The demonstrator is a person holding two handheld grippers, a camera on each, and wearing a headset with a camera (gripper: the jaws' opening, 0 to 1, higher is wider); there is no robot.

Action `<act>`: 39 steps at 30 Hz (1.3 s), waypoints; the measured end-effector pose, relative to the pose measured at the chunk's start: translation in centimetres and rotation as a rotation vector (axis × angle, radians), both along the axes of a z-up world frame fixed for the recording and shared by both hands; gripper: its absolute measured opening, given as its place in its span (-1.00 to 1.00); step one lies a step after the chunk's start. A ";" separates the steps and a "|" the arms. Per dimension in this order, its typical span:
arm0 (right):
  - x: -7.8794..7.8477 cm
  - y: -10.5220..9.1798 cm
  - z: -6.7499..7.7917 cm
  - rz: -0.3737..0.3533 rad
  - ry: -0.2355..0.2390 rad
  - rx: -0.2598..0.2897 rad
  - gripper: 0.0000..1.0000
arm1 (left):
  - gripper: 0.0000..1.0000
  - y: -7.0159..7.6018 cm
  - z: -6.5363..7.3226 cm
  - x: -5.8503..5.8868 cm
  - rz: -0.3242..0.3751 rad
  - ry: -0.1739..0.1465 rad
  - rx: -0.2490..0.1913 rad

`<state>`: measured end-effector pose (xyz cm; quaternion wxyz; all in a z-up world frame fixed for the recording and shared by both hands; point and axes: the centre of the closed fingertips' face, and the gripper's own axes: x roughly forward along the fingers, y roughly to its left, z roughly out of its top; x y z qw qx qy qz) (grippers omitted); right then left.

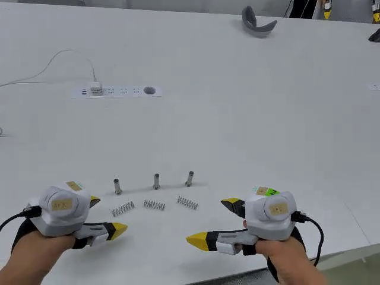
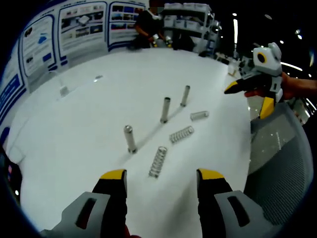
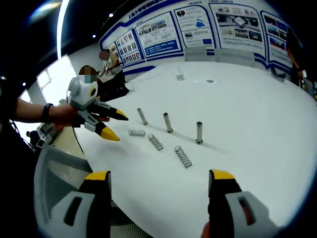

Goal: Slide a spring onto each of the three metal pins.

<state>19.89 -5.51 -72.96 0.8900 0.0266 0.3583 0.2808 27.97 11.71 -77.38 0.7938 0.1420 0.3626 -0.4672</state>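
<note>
Three short metal pins (image 1: 117, 186) (image 1: 156, 181) (image 1: 189, 179) stand upright in a row on the white table. In front of each lies a loose spring (image 1: 123, 208) (image 1: 154, 205) (image 1: 187, 202). My left gripper (image 1: 108, 214) is open at the near left, empty, with the nearest spring (image 2: 158, 161) and pin (image 2: 130, 139) just ahead of its jaws (image 2: 163, 174). My right gripper (image 1: 212, 221) is open at the near right, empty. Ahead of its jaws (image 3: 160, 175) lie a spring (image 3: 183, 155) and a pin (image 3: 199, 132).
A white power strip (image 1: 116, 91) with a plugged cable lies farther back on the table. A dark curved object (image 1: 258, 24) rests at the far edge. The table's front edge (image 1: 332, 252) runs close by my right hand. A grey mesh chair (image 2: 282, 163) stands beside the table.
</note>
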 end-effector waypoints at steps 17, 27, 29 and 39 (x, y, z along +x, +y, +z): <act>0.0 -0.1 -0.1 -0.006 0.006 0.009 0.63 | -0.17 -0.7 -1.9 1.0 -0.002 0.013 0.019; -0.1 -0.1 -0.2 -0.008 0.009 0.012 0.63 | -0.47 -1.1 -2.7 1.2 -0.003 0.006 0.032; 0.0 -0.1 -0.2 -0.009 0.007 0.015 0.63 | -0.54 -1.1 -2.8 1.3 -0.004 0.001 0.041; 0.1 -0.1 -0.1 -0.007 0.006 0.015 0.63 | -0.77 -0.8 -3.0 1.2 -0.017 -0.038 0.074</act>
